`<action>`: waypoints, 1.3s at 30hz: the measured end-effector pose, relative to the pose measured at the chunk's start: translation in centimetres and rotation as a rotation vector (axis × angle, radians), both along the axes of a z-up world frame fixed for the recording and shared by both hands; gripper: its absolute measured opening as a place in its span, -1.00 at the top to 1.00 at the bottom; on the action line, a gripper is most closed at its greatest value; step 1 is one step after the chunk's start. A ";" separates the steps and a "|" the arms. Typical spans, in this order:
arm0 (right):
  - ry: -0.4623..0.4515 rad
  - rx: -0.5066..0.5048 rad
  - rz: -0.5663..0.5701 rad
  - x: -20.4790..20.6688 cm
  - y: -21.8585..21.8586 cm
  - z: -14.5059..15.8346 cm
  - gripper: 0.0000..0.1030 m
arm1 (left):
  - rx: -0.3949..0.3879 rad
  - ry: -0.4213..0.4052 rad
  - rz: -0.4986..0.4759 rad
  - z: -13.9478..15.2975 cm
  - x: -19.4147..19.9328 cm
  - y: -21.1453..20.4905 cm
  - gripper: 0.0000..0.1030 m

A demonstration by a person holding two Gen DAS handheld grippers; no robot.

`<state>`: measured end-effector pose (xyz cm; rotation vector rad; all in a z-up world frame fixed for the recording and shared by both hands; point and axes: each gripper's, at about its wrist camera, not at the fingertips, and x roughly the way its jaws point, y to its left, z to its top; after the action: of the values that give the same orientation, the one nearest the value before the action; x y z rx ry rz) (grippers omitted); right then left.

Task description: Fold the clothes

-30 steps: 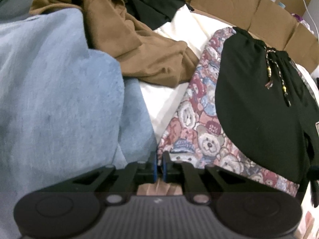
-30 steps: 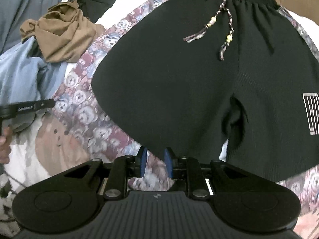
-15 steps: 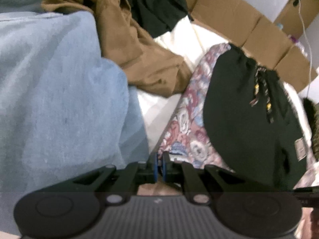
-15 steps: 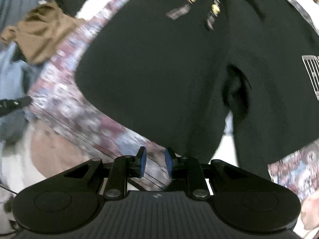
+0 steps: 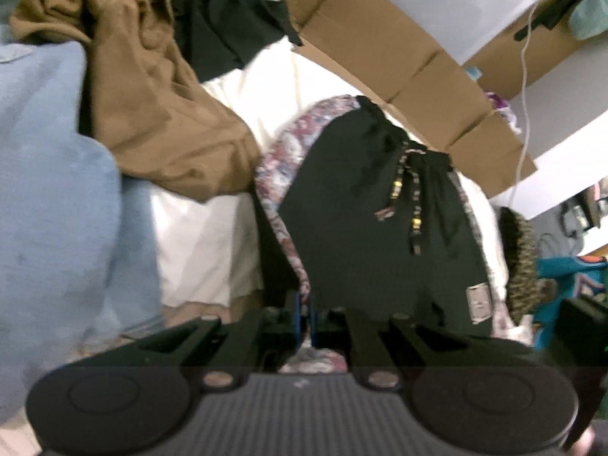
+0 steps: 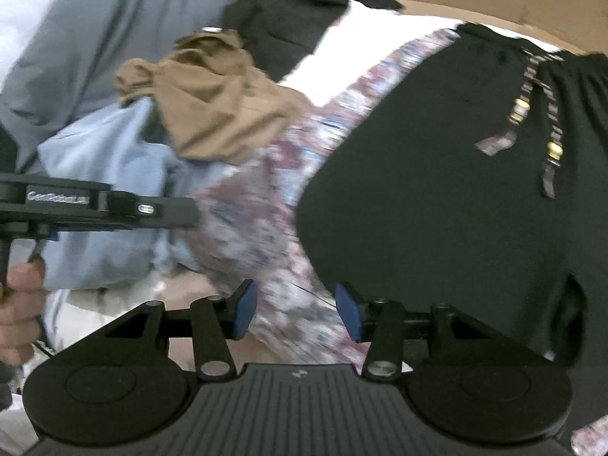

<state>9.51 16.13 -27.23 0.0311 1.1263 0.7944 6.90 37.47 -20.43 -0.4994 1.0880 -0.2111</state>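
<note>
Black drawstring shorts (image 5: 380,228) lie on a teddy-bear print cloth (image 5: 283,205) spread over a white bed. My left gripper (image 5: 303,313) is shut on the near edge of the print cloth and lifts it, so the cloth stands on edge. In the right wrist view the shorts (image 6: 437,197) fill the right side and the print cloth (image 6: 266,228) runs under them. My right gripper (image 6: 294,309) is open, its blue pads either side of the cloth edge, gripping nothing. The left gripper's body (image 6: 106,209) shows at the left.
A brown garment (image 5: 159,114), a light blue garment (image 5: 49,190) and a black garment (image 5: 224,26) are piled at the left and back. Cardboard boxes (image 5: 399,64) line the far side. A white cable (image 5: 524,76) hangs at the right.
My right gripper has opened and let go of the shorts' hem, shifting left over the print cloth. My left gripper has lifted the cloth edge and swung right.
</note>
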 end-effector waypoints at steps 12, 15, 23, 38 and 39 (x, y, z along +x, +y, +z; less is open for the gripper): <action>-0.142 0.042 0.061 -0.7 4.7 1.8 -0.03 | -0.136 -0.009 -0.028 0.8 0.7 -1.0 0.90; -0.143 0.029 0.009 0.0 4.7 1.4 0.09 | -0.155 -0.018 -0.028 1.0 0.8 -1.1 0.90; -0.113 -0.006 0.010 1.0 4.7 0.4 0.96 | -0.141 -0.068 0.010 1.6 0.2 -1.2 0.84; -0.033 -0.147 -0.072 3.5 2.2 -0.9 0.97 | 0.081 -0.041 0.075 -1.8 0.0 -2.3 0.40; -0.030 -0.149 -0.076 3.6 1.8 -0.9 0.97 | 0.078 -0.034 0.073 -2.2 0.1 -2.5 0.40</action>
<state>13.12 17.97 -28.11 -0.0621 1.1464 0.6397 6.99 34.98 -22.66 -0.4633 1.0387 -0.1120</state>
